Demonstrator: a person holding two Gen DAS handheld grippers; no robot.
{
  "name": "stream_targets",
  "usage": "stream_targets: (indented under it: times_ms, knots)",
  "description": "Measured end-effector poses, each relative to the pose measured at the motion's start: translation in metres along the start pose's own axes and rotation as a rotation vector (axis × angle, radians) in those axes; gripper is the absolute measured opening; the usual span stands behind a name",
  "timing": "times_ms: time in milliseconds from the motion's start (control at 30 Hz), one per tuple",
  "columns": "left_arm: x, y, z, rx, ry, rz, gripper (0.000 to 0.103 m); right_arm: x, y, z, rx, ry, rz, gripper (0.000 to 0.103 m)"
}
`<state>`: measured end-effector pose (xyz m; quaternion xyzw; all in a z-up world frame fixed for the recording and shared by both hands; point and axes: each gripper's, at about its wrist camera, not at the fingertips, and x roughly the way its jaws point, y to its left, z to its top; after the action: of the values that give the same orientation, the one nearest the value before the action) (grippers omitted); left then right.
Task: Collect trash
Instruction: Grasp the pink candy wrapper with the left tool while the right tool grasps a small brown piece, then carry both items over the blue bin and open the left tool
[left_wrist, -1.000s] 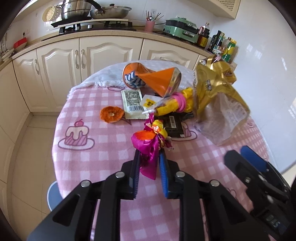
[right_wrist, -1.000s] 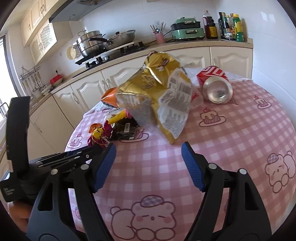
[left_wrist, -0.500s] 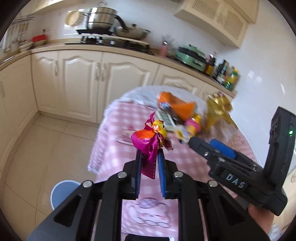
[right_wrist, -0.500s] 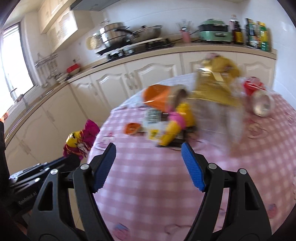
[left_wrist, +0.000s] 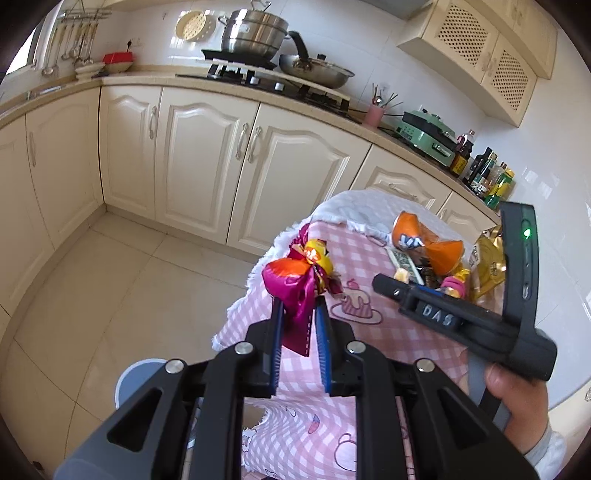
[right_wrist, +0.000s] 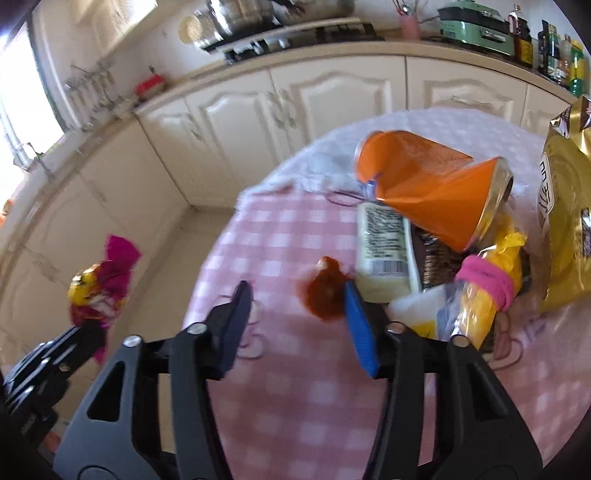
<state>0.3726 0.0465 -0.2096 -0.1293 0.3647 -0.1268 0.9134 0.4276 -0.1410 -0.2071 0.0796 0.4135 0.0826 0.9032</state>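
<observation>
The left gripper (left_wrist: 298, 314) is clamped on a crumpled magenta and yellow wrapper (left_wrist: 299, 277), which sticks up from between its blue pads and hangs out past the edge of the round table (left_wrist: 369, 339), over the tiled floor (left_wrist: 110, 280). From the right wrist camera that same wrapper shows at about nine o'clock, off the table and in front of the cream cabinets (right_wrist: 314, 107). The right gripper (right_wrist: 295, 295) hangs low over the pink checked cloth with its jaws partly apart; they have just been closing, and nothing sits between them but bare cloth. A small orange peel (right_wrist: 325, 291) lies just beside the right-hand pad, at roughly one o'clock from the gap, and I cannot tell whether the pad touches it. Beyond, toward two o'clock, the rest of the rubbish is heaped together: an orange cone-shaped packet (right_wrist: 436, 188) lying on its side, a pale flat packet with a barcode (right_wrist: 384, 254) under its lower edge, a yellow bag cinched with a pink band (right_wrist: 487, 291), and a gold foil bag (right_wrist: 569, 221) at three o'clock near the frame's edge. In the left wrist view a hand (left_wrist: 517, 398) holds the right gripper at about four o'clock.
</observation>
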Motion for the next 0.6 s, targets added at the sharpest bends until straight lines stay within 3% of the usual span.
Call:
stream_targets:
  times_ms: [100,333,467,600]
  knots:
    - [0.007,0.006,-0.002,-0.013,0.010,-0.006,0.016,0.003,0.003,0.000,-0.030,0.006,-0.039,0.043]
    - [0.006,0.011,-0.004,-0.024,0.011,-0.018,0.016,0.001,-0.010,0.001,-0.007,-0.006,-0.074,0.007]
    - [-0.005,0.012,-0.005,-0.020,-0.002,-0.014,0.016,-0.016,0.000,-0.005,-0.047,-0.051,-0.065,0.007]
    - [-0.020,0.017,-0.008,-0.034,-0.018,-0.011,0.016,-0.034,0.023,-0.014,-0.080,-0.064,0.007,0.007]
